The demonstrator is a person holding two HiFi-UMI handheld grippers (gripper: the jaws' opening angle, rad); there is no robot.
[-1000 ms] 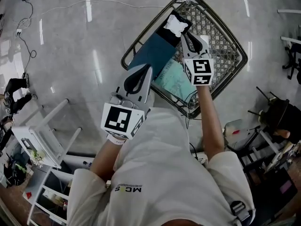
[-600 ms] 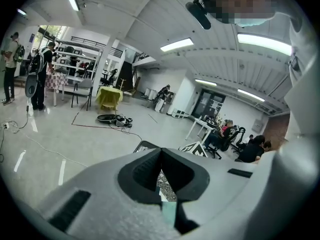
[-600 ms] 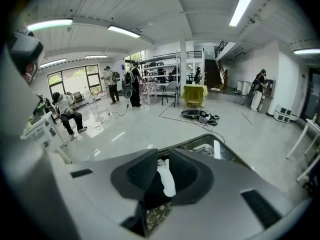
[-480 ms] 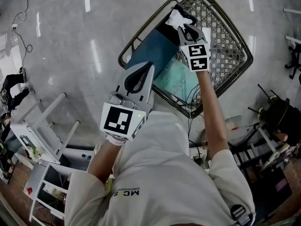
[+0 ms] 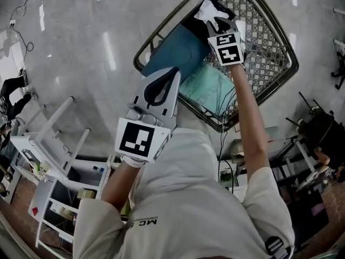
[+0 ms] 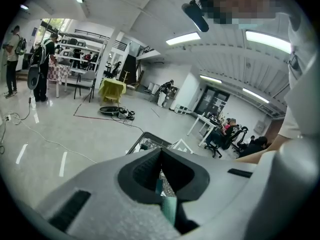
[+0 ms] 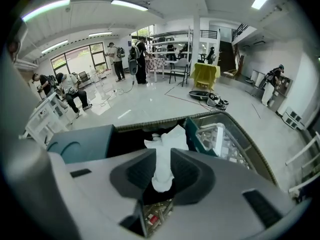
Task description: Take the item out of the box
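Fig. Nearest me, my left gripper is hovering clenched on nothing. Beyond it, my right gripper is clamping the white crumpled item at the dark mouth of the teal box, which is lying in the wire basket.

Bright light came from ceiling strip lamps, glare streaks lay on the glossy floor left of the wire basket, fisheye corners were dark and bent.

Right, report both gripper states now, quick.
Left gripper: shut, holding nothing.
Right gripper: shut on the white item.
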